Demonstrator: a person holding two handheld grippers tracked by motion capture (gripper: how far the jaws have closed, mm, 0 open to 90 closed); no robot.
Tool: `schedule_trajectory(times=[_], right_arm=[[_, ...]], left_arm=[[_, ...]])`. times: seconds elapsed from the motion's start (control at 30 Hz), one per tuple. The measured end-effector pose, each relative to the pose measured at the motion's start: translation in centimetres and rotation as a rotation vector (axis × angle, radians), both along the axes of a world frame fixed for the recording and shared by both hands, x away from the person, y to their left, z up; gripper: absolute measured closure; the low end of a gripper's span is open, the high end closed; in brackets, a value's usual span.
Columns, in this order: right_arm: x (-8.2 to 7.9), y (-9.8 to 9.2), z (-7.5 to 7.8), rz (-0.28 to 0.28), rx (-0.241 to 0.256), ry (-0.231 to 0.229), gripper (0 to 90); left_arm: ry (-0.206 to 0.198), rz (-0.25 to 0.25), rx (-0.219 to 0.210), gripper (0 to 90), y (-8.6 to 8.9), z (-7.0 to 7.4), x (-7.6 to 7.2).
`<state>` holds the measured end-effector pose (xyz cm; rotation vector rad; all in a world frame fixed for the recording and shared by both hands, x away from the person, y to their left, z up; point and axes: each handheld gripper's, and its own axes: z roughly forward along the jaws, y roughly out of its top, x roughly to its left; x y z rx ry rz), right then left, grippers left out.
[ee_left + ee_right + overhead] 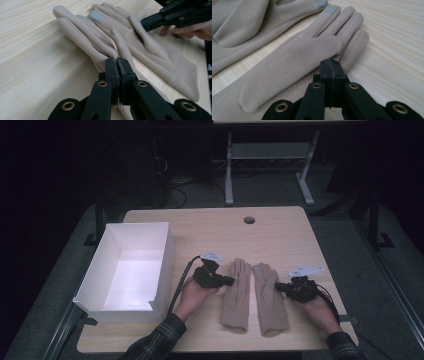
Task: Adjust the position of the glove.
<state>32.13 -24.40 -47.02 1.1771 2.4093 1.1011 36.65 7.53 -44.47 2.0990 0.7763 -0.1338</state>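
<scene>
Table (280, 227): white box (165, 255) at left, two beige gloves mid-front, side by side, flat, fingers pointing away. Left glove (237, 295), right glove (270, 297). Soft, light, limp; likely to sag when lifted. Best pinched at outer edge or cuff. Left gripper (117, 65): jaws together, touching left glove; hold uncertain. Right gripper (331, 67): jaws together, empty, beside right glove.

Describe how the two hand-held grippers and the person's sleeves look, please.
The left gripper and the right gripper are black, with flat linked bars joined by brass-coloured rivets. Each carries a grey three-cornered plate on top and trails a black cable back along the forearm. The jaws are narrow black blocks. The person's left sleeve is dark plaid; the right sleeve looks similar.
</scene>
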Motion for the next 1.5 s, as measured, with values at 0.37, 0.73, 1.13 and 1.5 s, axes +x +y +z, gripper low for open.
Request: schedule_trajectory(times=[0.37, 0.73, 1.13, 1.5], right_arm=[[-0.4, 1.5, 0.0, 0.066, -0.004, 0.006, 90.0], [-0.5, 3.2, 0.1, 0.109, 0.0, 0.02, 90.0], [-0.4, 4.7, 0.1, 0.14, 0.008, 0.026, 90.0], [-0.2, 6.3, 0.0, 0.178, 0.007, 0.019, 90.0]], left_arm=[[0.021, -0.022, -0.037, 87.6, -0.1, 0.3, -0.1], [0.04, -0.053, -0.084, 87.6, -0.4, 1.6, 0.2], [0.057, -0.088, -0.101, 87.5, -2.8, 1.8, 0.3], [0.069, -0.114, -0.065, 87.3, -4.8, 0.4, -0.3]])
